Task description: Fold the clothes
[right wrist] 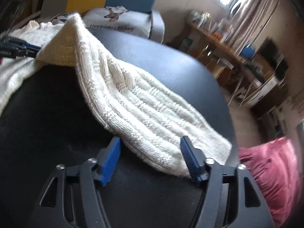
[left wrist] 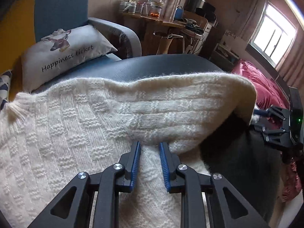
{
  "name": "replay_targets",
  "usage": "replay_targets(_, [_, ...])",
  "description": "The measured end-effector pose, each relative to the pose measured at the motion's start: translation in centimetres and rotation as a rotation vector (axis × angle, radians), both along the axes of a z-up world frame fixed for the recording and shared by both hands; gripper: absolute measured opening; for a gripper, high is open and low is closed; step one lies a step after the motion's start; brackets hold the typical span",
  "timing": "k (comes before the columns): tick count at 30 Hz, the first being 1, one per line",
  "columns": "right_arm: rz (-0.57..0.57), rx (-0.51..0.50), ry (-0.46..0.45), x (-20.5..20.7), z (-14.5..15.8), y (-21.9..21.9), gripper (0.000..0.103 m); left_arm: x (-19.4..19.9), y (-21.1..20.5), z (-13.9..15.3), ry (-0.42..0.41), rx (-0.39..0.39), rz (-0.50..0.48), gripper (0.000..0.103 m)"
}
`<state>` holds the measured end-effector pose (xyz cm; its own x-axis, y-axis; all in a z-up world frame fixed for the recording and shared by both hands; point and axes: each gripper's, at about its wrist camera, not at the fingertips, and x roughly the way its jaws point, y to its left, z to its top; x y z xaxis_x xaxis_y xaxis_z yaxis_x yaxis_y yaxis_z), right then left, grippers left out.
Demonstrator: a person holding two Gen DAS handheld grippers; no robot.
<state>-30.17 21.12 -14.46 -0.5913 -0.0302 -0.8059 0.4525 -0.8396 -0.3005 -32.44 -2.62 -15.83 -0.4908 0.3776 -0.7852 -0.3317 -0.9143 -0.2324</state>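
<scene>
cream knit sweater [left wrist: 79, 125] spread over dark padded table [left wrist: 171, 64], one sleeve [right wrist: 152, 117] trailing out. left gripper [left wrist: 150, 146] pinches a sweater fold between narrow jaws. right gripper [right wrist: 150, 142] straddles the sleeve end, jaws wide, pads not pressing it.

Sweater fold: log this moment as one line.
left tool: shut on sweater, fold lifted | right tool: open, straddling sleeve | surface: black padded top
</scene>
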Motion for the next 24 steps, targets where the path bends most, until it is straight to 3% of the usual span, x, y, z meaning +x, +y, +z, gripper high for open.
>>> replay_targets(1, [-0.003, 0.026, -0.004, -0.1, 0.0, -0.2, 0.009, 0.2, 0.0, 0.1, 0.007, -0.013, -0.009, 0.021])
replay_targets(8, [-0.025, 0.041, -0.014, -1.0, 1.8, -0.2, 0.009, 0.2, 0.3, 0.0, 0.027, -0.039, -0.016, 0.021])
replay_targets(18, [-0.032, 0.03, 0.007, 0.3, 9.8, -0.9, 0.009, 0.4, -0.3, 0.1, 0.019, -0.014, -0.032, 0.021])
replay_targets(22, [-0.042, 0.038, -0.047, -2.0, 13.2, -1.0, 0.009, 0.1, -0.6, 0.1, 0.005, -0.002, -0.052, 0.022])
replay_targets(24, [-0.061, 0.058, -0.102, -4.7, 13.2, -0.8, 0.009, 0.0, -0.7, 0.1, -0.002, 0.004, -0.056, 0.022])
